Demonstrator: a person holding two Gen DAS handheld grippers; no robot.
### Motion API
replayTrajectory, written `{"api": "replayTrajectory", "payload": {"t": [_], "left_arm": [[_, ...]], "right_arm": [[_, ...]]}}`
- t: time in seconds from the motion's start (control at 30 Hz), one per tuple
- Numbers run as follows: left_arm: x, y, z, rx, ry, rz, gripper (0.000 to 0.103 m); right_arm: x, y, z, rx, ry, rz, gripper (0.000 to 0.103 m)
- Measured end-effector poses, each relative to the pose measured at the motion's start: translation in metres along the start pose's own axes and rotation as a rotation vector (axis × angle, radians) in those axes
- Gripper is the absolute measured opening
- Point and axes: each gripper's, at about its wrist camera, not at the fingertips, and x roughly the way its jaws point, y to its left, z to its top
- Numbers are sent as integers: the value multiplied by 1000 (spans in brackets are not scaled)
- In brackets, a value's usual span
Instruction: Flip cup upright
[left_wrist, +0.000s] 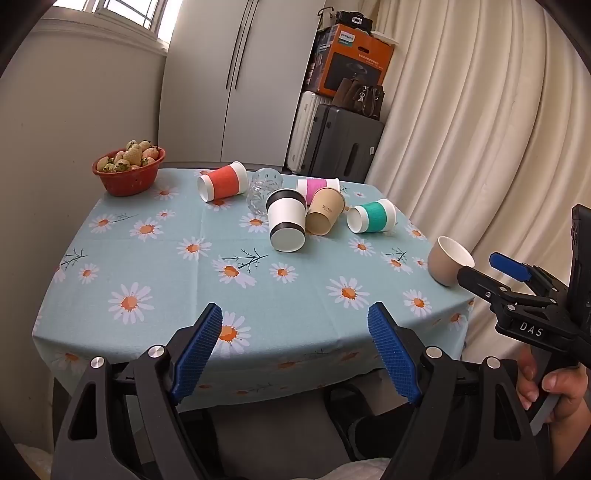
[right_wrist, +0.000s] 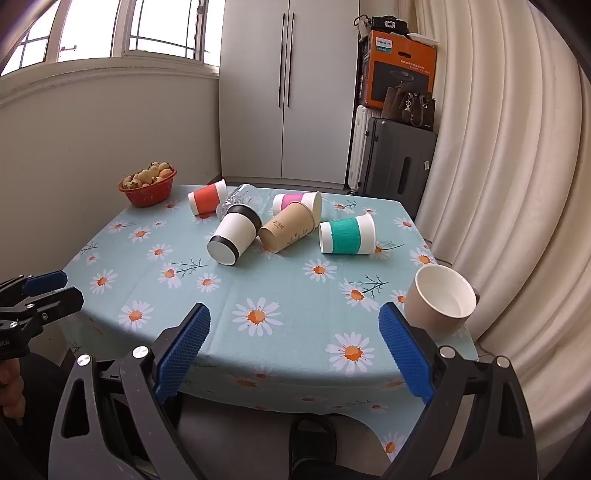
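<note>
Several cups lie on their sides mid-table: a white cup with black bands (left_wrist: 287, 220) (right_wrist: 236, 233), a brown paper cup (left_wrist: 325, 216) (right_wrist: 288, 228), a green-sleeved cup (left_wrist: 371, 216) (right_wrist: 347, 235), a red-sleeved cup (left_wrist: 222, 181) (right_wrist: 207, 196), a pink-sleeved cup (left_wrist: 317, 187) (right_wrist: 296, 202) and a clear glass (left_wrist: 264, 190) (right_wrist: 241, 197). A beige cup (left_wrist: 450, 264) (right_wrist: 439, 301) stands upright at the table's right front corner. My left gripper (left_wrist: 295, 354) is open and empty above the front edge. My right gripper (right_wrist: 295, 354) is open and empty, its right finger beside the beige cup.
A red bowl of strawberries (left_wrist: 128, 170) (right_wrist: 148, 186) sits at the back left corner. The daisy tablecloth (left_wrist: 192, 280) covers the table. Suitcases and an orange box (right_wrist: 400, 70) stand behind, next to a white cabinet; curtains (right_wrist: 498, 184) hang on the right.
</note>
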Motion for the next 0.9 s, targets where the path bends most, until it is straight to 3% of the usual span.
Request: {"api": "replayTrajectory", "payload": {"t": [0.9], "left_arm": [[1, 0, 0, -2, 8, 0, 80]], "right_arm": [[1, 2, 0, -3, 10, -2, 92]]}}
